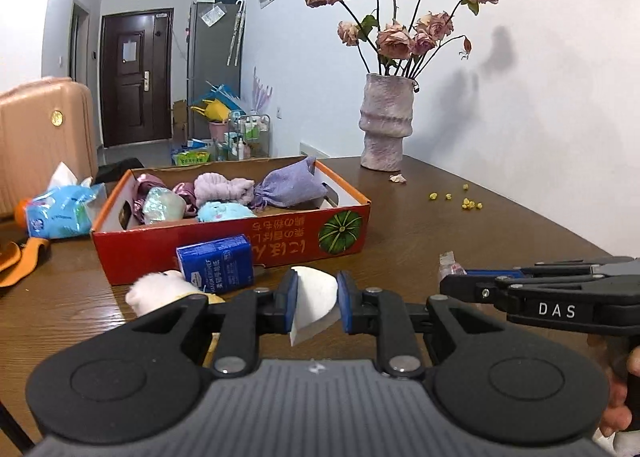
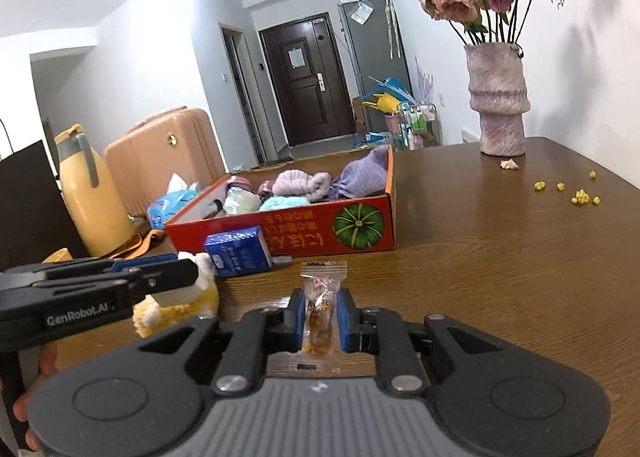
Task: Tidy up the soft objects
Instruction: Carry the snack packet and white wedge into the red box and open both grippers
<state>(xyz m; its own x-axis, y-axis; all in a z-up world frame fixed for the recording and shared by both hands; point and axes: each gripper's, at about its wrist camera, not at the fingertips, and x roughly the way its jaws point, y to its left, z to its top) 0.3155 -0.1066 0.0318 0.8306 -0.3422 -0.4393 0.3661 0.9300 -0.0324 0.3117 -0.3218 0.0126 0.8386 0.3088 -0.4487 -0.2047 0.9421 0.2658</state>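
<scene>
My left gripper (image 1: 317, 302) is shut on a white wedge-shaped sponge (image 1: 314, 299), held above the table in front of the red box (image 1: 224, 245). The box holds several soft things: a purple pouch (image 1: 290, 187), a lilac cloth (image 1: 224, 187), a blue plush (image 1: 224, 212). My right gripper (image 2: 322, 315) is shut on a clear-wrapped snack (image 2: 320, 311). A yellow-and-white plush toy (image 2: 180, 307) lies on the table under the left gripper, also showing in the left wrist view (image 1: 160, 291). The right gripper shows at the right of the left wrist view (image 1: 448, 283).
A blue milk carton (image 1: 216, 263) stands before the box. A vase of dried roses (image 1: 386, 121) is at the back, with yellow bits (image 1: 466, 201) near it. A tissue pack (image 1: 60, 211), a yellow jug (image 2: 92, 193) and a suitcase (image 2: 160, 161) are at left.
</scene>
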